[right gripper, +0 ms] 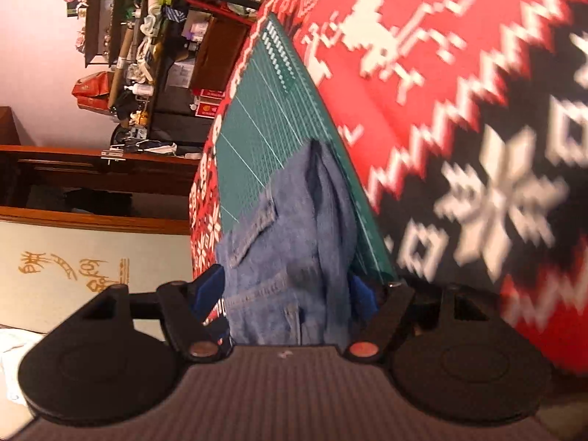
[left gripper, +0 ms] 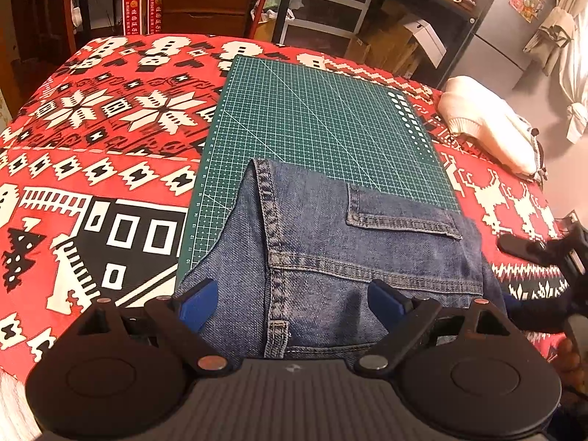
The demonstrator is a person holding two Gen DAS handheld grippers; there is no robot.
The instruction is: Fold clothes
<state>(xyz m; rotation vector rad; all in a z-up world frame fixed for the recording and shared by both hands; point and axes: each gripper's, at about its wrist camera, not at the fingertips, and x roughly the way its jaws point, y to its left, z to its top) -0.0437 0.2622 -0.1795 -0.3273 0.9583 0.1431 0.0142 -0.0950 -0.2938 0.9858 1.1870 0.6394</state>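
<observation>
Left wrist view: both grippers, left gripper and right gripper, stood spread around unclamped jeans; bulky denim could spring unfolded.

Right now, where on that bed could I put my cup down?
The far half of the green cutting mat, beyond the jeans, is bare. So is the red blanket left of it. The right side is crowded: a cream sweater lies there.
</observation>
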